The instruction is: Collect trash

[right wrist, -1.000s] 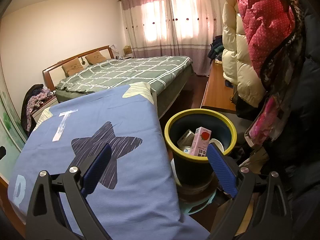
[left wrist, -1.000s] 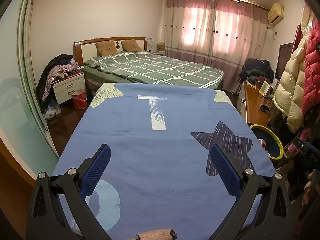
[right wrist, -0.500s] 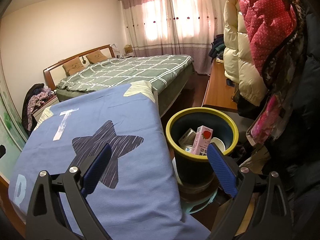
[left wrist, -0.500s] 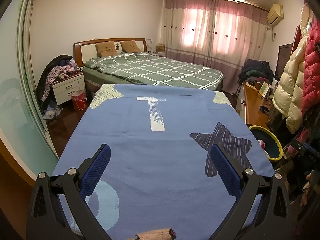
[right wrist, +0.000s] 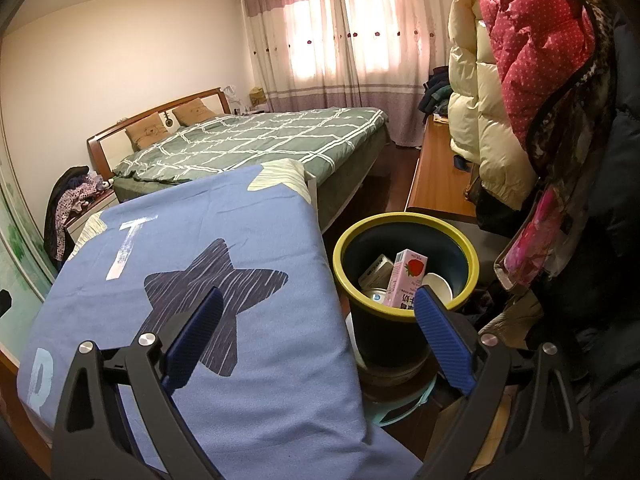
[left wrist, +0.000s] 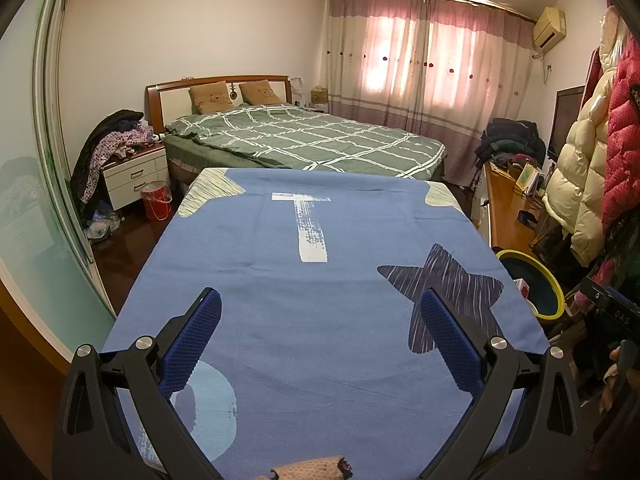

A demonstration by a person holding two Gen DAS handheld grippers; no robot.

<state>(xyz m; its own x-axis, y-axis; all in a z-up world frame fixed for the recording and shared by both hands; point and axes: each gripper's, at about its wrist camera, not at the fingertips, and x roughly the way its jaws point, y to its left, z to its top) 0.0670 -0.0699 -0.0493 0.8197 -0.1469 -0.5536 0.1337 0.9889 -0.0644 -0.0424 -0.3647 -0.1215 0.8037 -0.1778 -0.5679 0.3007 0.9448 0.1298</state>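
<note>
A dark bin with a yellow rim [right wrist: 406, 272] stands to the right of the blue-covered table [right wrist: 192, 280]. Inside it a pink strawberry milk carton [right wrist: 406, 280] stands upright beside a white box and a white cup [right wrist: 438, 286]. My right gripper [right wrist: 316, 320] is open and empty, hovering over the table's right edge, its right finger in front of the bin. In the left wrist view my left gripper [left wrist: 318, 320] is open and empty above the blue cloth [left wrist: 320, 280]; the bin [left wrist: 532, 284] shows at the right edge.
A green checked bed [left wrist: 304, 140] lies beyond the table. A wooden desk [right wrist: 440, 184] and hanging padded jackets [right wrist: 520, 80] crowd the right side. A nightstand with clothes [left wrist: 132, 168] and a red bucket [left wrist: 156, 200] stand at far left.
Both views have shifted only slightly; the bin's contents and both open grippers look the same.
</note>
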